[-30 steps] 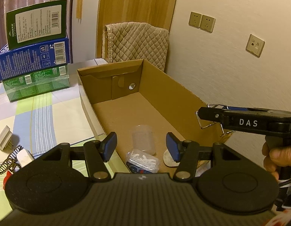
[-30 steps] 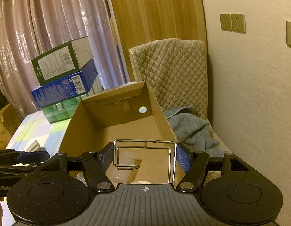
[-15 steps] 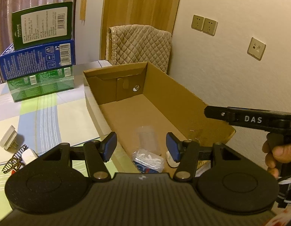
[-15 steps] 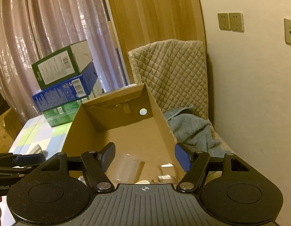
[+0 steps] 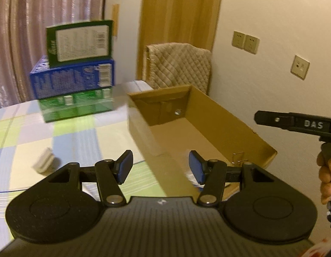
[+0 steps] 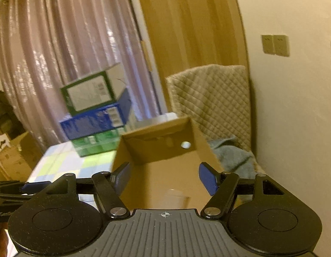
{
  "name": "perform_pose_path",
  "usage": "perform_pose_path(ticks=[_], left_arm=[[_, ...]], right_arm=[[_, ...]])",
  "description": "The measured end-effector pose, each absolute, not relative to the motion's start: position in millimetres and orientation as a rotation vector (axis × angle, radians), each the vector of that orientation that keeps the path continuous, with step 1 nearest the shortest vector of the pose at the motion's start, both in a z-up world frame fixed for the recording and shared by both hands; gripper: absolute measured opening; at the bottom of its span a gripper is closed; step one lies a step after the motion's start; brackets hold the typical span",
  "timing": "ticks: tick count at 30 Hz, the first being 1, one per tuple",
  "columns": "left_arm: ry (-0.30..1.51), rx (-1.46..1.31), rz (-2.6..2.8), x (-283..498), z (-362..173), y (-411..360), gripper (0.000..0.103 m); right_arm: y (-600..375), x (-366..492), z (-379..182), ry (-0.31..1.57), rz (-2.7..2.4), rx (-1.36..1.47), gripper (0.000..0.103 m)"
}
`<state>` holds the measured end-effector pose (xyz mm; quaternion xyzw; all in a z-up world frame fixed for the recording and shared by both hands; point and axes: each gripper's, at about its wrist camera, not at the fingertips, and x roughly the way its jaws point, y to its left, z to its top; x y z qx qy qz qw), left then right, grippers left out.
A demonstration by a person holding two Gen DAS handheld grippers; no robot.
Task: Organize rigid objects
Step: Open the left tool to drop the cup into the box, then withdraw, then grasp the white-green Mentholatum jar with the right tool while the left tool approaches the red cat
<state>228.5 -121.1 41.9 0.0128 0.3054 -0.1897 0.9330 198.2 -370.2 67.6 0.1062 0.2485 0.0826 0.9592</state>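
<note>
Both the left gripper (image 5: 160,167) and right gripper (image 6: 164,178) hang spread and empty above the cardboard box (image 5: 219,115), wire clip (image 5: 239,157) already inside, so fetching the white piece (image 5: 44,160) off the table seems next.

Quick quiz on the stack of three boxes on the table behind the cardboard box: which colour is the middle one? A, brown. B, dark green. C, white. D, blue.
D: in the left wrist view the blue box lies between the dark green box on top and the light green box at the bottom.
</note>
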Motion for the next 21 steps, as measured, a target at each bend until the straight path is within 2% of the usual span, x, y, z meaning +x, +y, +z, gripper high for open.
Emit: perform_pose_path(ticks=[8,12,21], left_arm=[[0.588,0.035,-0.274,210.6,67.2,-47.8,0.053],[0.579,0.023,-0.207,201.6,71.7,-8.7,0.057],[0.61,0.018,-0.099,183.5,47.6,48.7,0.057]], right_arm=[[-322.3,183.6,94.6,0.449,0.271,0.233,0.068],[-292.4,180.0,99.7,0.437,0.327,0.234,0.069],[-223.4,184.9,64.5,0.495,0.42,0.186,0.071]])
